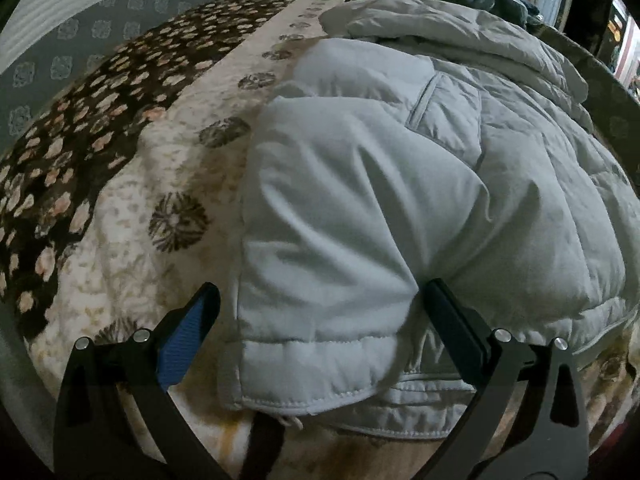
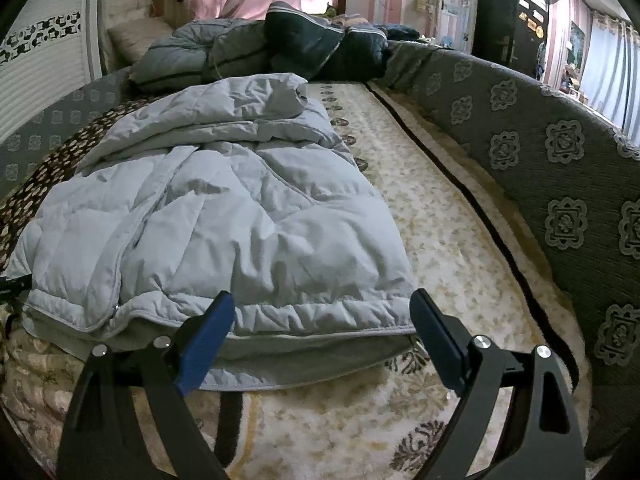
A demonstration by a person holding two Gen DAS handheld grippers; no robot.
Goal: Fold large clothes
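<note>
Grey padded jacket flat on patterned blanket

A pale grey padded jacket lies flat and lengthwise on the patterned bed cover, hem toward the near edge, collar end bunched toward the far end. Its quilted fabric is creased, and a sleeve is folded over the body along the left side.
</note>
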